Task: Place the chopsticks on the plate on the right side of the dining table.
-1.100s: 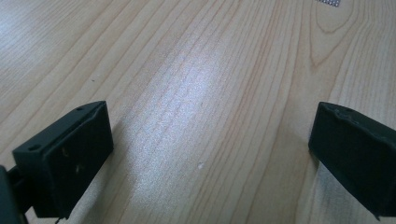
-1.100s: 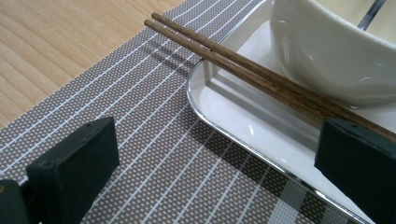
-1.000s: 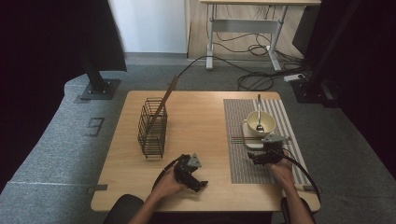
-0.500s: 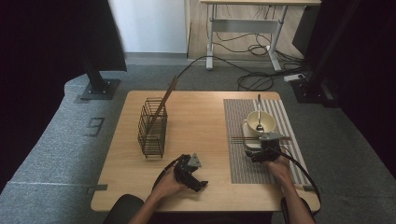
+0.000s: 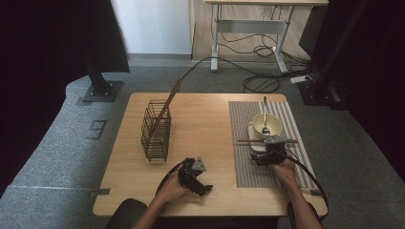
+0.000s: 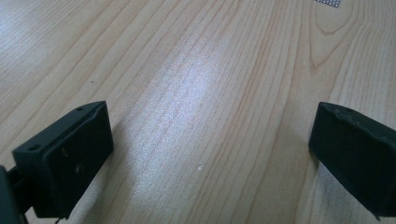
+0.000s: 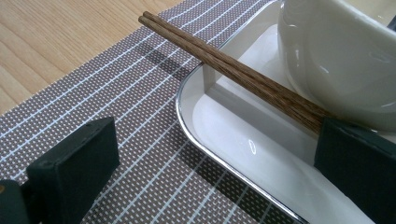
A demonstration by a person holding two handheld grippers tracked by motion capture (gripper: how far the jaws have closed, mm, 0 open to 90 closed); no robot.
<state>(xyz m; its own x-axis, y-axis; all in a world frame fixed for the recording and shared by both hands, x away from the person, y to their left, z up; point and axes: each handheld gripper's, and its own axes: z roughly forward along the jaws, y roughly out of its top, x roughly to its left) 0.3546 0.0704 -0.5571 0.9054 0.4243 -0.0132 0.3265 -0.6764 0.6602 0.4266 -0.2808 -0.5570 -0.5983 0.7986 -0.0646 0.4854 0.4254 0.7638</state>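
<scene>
The chopsticks [image 7: 233, 70] are a pair of dark brown wooden sticks with visible grain, lying side by side and touching along their length, their squared ends level with each other. They rest across the white tray [image 7: 219, 135], on its inner divider wall, just in front of the cream bowl [image 7: 345, 56], with one end jutting out over the striped grey mat [image 7: 116, 88]. In the high view the chopsticks [image 5: 267, 141] lie crosswise over the tray at the near side of the bowl [image 5: 264, 125], which holds a spoon [image 5: 265, 117]. The right gripper [image 5: 265, 153] sits on the mat just before the tray; its jaws are spread wide, one over the mat and the other at the tray by the chopsticks, whose far end is hidden behind that jaw, so I cannot tell whether it touches them. The left gripper [image 5: 195, 175] rests low over the bare wooden table [image 6: 201, 84], well apart from the tray, jaws spread and holding nothing. A wire basket [image 5: 155, 130] with another stick leaning in it stands on the table's left part.
</scene>
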